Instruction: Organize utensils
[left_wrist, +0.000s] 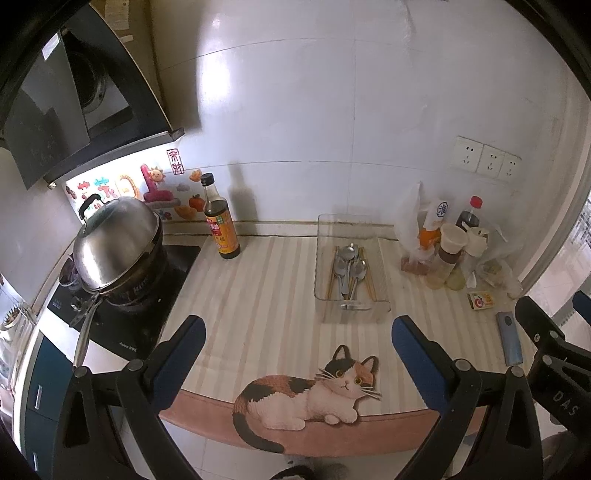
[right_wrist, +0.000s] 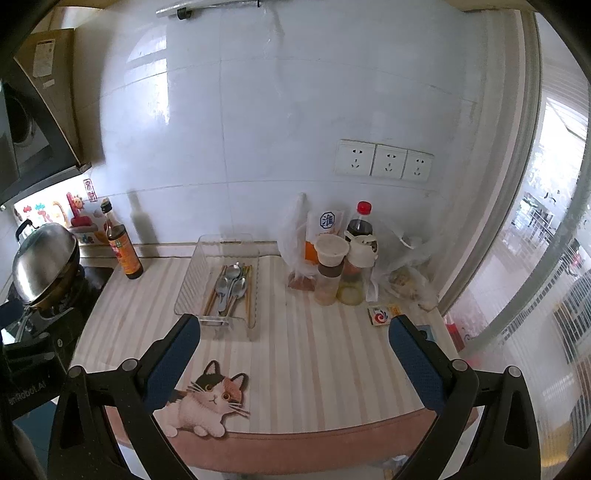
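Ahead of both wide-open, empty tools, left tool (left_wrist: 297, 339) and right tool (right_wrist: 293, 338), spoons (left_wrist: 347, 267) lie in the clear tray (left_wrist: 325, 254).

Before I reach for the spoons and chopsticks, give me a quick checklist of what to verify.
1. Left gripper open and empty: ok.
2. Right gripper open and empty: ok.
3. Clear tray upright on the mat: ok.
4. Spoons and chopsticks lying inside the tray: ok.
5. Path from grippers to tray unobstructed: ok.
6. Utensils sorted by type: not ok, spoons overlap chopsticks.
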